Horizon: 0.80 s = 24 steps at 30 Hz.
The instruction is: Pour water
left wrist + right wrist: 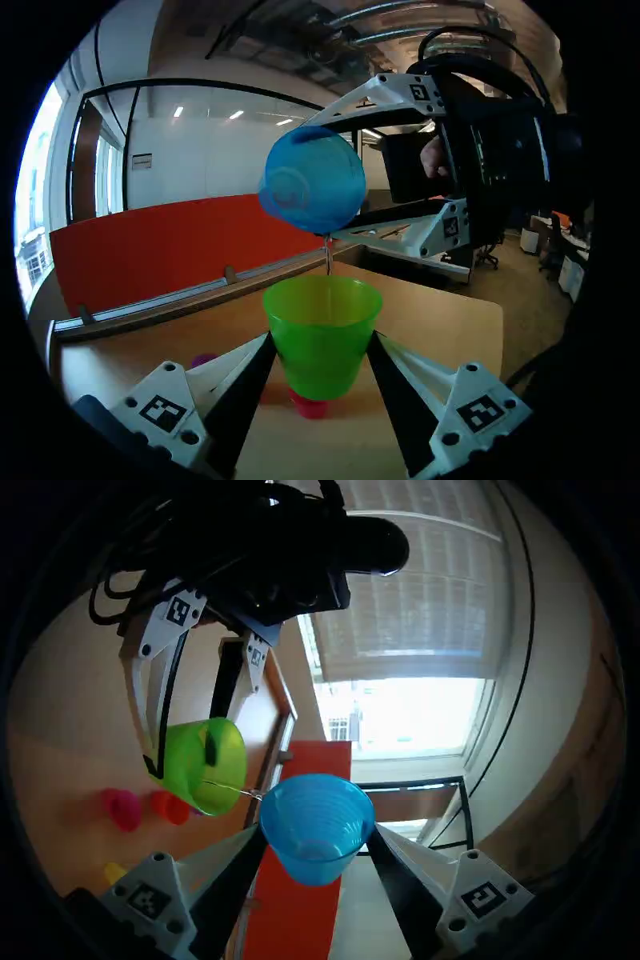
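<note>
In the left gripper view my left gripper [322, 356] is shut on a green cup [323, 332], held upright above the wooden table [432, 320]. Above it the blue cup [314, 181] is tipped over in my right gripper [340, 172], and a thin stream of water [328, 254] falls from its rim into the green cup. In the right gripper view my right gripper [318, 840] is shut on the blue cup [318, 826]; the stream of water [232, 789] runs to the green cup [200, 764], which the left gripper [186, 748] holds.
Small red [308, 406] and purple [203, 361] cups stand on the table behind the green cup; pink [122, 808], orange [170, 806] and yellow [114, 872] ones appear in the right gripper view. An orange partition [160, 248] borders the table's far edge. Office chairs [486, 254] stand beyond.
</note>
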Each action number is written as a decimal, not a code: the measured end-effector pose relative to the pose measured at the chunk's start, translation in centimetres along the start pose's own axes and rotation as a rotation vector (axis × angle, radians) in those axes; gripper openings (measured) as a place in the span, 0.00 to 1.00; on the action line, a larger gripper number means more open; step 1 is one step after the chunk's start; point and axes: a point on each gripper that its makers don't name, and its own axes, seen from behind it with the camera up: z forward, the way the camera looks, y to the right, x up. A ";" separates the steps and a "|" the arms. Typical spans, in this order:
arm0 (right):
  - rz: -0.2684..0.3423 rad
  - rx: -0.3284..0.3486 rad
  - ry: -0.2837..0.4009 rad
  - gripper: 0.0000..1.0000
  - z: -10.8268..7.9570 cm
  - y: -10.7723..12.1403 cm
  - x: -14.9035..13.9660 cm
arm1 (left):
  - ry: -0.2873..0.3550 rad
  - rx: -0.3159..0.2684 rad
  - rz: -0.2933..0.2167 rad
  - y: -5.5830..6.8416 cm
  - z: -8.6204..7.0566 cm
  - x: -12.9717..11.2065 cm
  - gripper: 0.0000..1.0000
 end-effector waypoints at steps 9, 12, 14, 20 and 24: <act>-0.024 -0.001 0.000 0.90 0.2 0.2 -0.4 | -0.001 0.001 0.001 0.0 0.0 0.0 0.80; -0.028 0.001 0.000 0.90 0.2 0.3 -0.6 | 0.000 0.001 -0.001 0.0 0.0 0.0 0.80; -0.031 0.000 0.000 0.89 0.3 0.3 -0.7 | 0.000 0.002 -0.002 0.0 0.0 0.0 0.80; -0.043 0.000 0.001 0.89 0.3 0.3 -1.1 | -0.001 0.003 -0.002 -0.1 0.0 0.0 0.80; -0.046 0.002 0.002 0.89 0.3 0.4 -1.2 | 0.001 0.002 -0.002 -0.1 0.0 0.0 0.80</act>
